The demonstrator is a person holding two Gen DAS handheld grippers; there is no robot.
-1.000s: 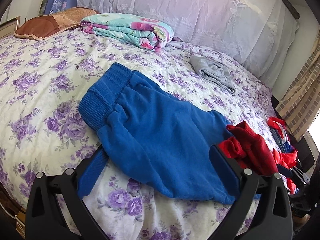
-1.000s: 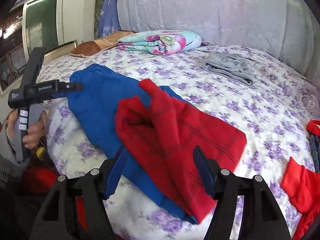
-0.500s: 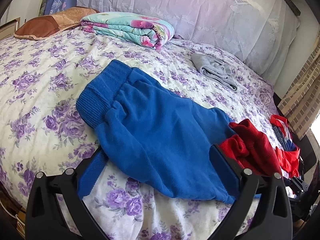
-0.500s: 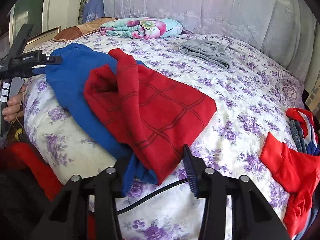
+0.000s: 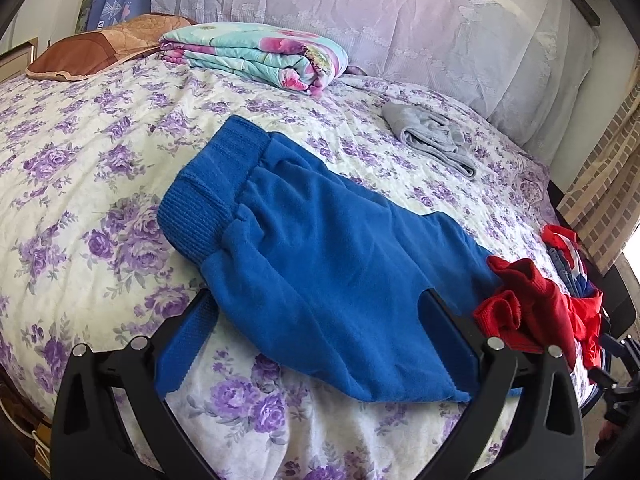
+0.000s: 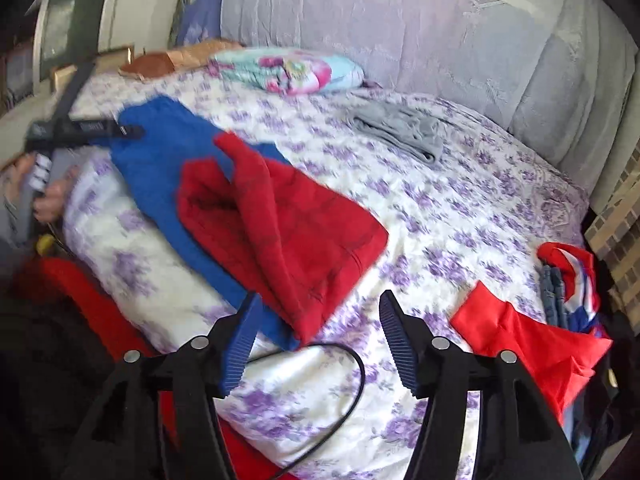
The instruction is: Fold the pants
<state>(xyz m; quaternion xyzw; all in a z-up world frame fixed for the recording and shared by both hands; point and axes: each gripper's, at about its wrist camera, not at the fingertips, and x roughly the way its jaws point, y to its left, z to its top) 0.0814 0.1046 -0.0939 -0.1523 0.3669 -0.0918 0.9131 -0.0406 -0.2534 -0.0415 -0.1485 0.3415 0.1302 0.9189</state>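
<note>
Left gripper [image 5: 320, 332] fingers spread wide, straddling blue fleece pants [image 5: 320, 248] on floral-quilted bed [image 5: 80, 152]. Right gripper [image 6: 316, 340] fingers just reopened, empty, beside red knit garment [image 6: 280, 220].

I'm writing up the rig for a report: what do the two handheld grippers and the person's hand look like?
Both grippers are matte black plastic frames with silver round bolts and two ribbed blue finger pads: the left gripper and the right gripper. A thin black cable loops below the right one. From the right wrist view, the left one's black bar carries small white lettering, and the left hand shows a grey sleeve.
</note>
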